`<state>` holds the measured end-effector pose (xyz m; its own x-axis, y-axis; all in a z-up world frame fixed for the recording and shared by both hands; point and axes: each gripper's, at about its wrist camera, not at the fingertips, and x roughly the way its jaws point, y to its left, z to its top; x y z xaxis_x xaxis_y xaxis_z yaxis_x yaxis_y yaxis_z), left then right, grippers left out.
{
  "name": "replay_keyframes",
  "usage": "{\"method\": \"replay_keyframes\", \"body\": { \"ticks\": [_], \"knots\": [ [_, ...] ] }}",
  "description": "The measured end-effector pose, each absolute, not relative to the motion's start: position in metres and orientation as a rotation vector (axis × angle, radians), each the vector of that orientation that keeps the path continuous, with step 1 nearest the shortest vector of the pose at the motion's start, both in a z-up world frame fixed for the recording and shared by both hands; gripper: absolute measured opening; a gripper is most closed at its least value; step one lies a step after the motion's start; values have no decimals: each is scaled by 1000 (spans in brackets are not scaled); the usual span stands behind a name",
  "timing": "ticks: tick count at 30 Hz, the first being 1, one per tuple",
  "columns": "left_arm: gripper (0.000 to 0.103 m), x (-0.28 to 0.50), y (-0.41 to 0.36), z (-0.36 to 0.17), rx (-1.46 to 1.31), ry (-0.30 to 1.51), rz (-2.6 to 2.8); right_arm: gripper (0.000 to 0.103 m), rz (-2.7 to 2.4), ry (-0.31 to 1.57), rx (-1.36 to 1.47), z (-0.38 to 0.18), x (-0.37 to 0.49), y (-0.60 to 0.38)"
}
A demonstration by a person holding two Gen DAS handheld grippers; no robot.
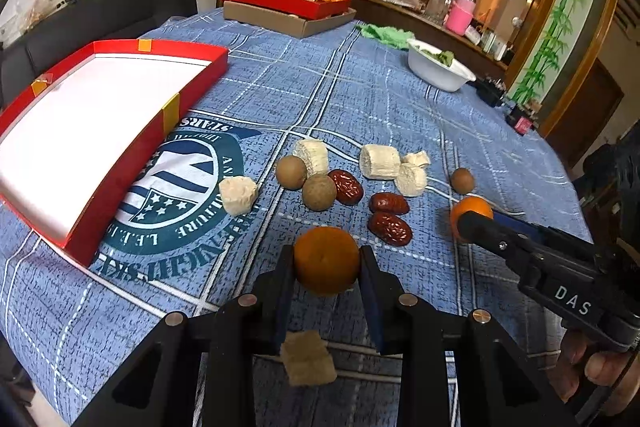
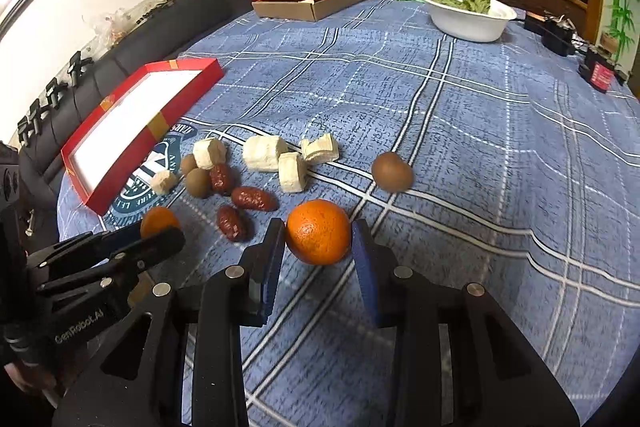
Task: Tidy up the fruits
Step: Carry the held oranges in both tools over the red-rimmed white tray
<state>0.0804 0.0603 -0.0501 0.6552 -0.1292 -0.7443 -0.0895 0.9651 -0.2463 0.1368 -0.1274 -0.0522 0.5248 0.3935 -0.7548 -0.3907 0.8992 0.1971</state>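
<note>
Left tongs [image 1: 326, 267] clamped on an orange [image 1: 326, 259], right tongs [image 2: 318, 247] clamped on another orange [image 2: 319, 237], both near the table's [image 2: 500, 155] front edge. Beyond them, dates [image 1: 390, 227], brown round fruits [image 1: 319, 191] and pale chunks [image 1: 379, 161] scattered mid-table. Empty red tray [image 1: 192, 91] along the left edge.

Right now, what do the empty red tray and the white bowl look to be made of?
The red tray looks like cardboard: thin folded walls, taped corners, a smooth, slightly glossy white base. The white bowl looks like thin plastic or foam, smooth and matte with a rolled rim; which of the two I cannot tell.
</note>
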Motion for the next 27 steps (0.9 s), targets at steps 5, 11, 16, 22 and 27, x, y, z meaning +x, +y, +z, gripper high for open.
{"method": "replay_keyframes", "body": {
  "ticks": [5,11,16,22,27],
  "knots": [
    [30,68,72,-39,-303,811,-28,33,481,866,-6,-36,124,-122],
    [30,58,89,-27,-309,782,25,33,536,830,-26,-22,112,-101],
    [30,52,107,-15,-302,754,97,33,580,811,-37,-14,111,-79],
    [30,54,146,-9,-306,742,211,34,660,795,-51,-6,121,-41],
    [30,62,190,-6,-322,728,322,34,731,772,-78,4,138,8]
  ]
}}
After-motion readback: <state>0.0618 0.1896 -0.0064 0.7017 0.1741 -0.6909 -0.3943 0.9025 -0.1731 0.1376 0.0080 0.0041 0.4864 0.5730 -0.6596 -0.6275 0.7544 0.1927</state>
